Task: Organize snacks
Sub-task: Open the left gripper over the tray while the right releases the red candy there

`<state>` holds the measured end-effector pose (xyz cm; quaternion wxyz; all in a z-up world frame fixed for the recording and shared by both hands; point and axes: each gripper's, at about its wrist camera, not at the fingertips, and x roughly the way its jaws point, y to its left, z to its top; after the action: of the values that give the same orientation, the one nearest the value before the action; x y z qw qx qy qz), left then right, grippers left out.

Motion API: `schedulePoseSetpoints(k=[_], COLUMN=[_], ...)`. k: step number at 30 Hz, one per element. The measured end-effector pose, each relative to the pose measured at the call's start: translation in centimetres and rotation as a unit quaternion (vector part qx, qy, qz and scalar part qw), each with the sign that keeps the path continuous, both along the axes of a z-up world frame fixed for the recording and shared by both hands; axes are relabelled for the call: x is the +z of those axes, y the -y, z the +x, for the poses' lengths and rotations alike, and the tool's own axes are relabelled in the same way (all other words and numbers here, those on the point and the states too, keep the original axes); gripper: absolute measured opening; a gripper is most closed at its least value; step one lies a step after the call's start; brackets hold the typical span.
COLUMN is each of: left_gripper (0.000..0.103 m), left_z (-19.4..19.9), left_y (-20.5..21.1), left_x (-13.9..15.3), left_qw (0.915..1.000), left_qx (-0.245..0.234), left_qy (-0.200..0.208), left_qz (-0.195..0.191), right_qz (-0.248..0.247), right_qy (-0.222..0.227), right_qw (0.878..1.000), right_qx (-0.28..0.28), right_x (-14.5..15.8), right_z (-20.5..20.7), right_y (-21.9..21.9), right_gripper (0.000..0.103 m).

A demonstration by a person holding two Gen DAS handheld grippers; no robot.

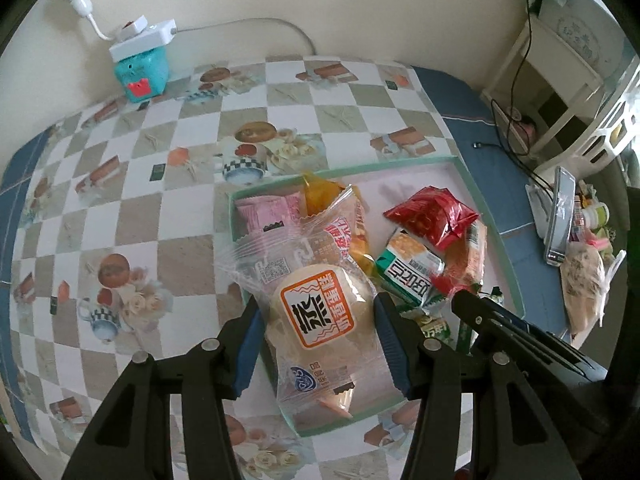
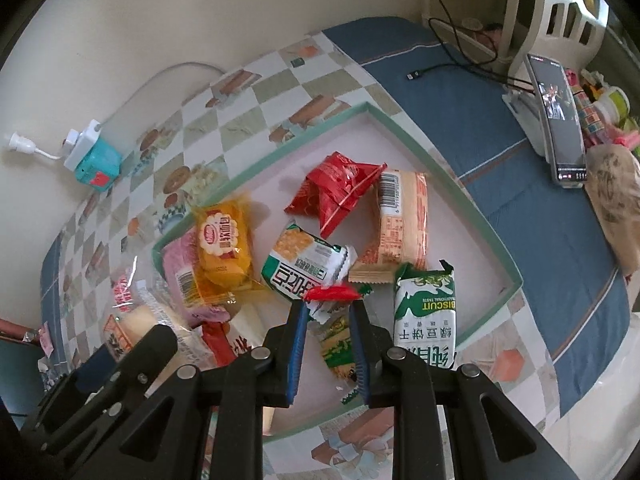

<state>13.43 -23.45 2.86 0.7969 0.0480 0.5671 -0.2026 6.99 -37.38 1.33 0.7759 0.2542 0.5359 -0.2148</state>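
The green-and-white packet reads "BISCUIT" and "TRADITIONAL TASTE"; the bun wrapper bears "蒸".

Each gripper is a black plastic frame of angular, wedge-shaped arms with triangular cut-outs. On the left gripper, 2 fingers end in blue ribbed pads set along their inner faces, and 4 round silver screws mark the pivots where the linkage arms meet. The right gripper has the same build: matte black arms, 2 fingers lined with blue ridged pads, and 4 silver screw heads across its joints. In each wrist view the other gripper shows at the edge as a black, ribbed body with small silver screws.
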Motion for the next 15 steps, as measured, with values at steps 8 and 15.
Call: schedulePoseSetpoints(k=[8,15], left_gripper=[0.075,0.087], left_z=[-0.3,-1.5], left_y=[-3.0,-7.6], left_x=[0.5,0.6], left_qw=[0.9993,0.9939], left_qx=[0.036,0.102], left_qy=[0.012,0.032], left_qz=[-0.002,0.026], right_qz=[-0.009,-0.028], right_qy=[-0.005,0.01], right_qw=[1.0,0.999], right_qx=[0.005,0.036], right_x=[0.2,0.8], right_z=[-0.8,-2.2], right_y=[-0.6,-3.0], right_gripper=[0.048,0.071])
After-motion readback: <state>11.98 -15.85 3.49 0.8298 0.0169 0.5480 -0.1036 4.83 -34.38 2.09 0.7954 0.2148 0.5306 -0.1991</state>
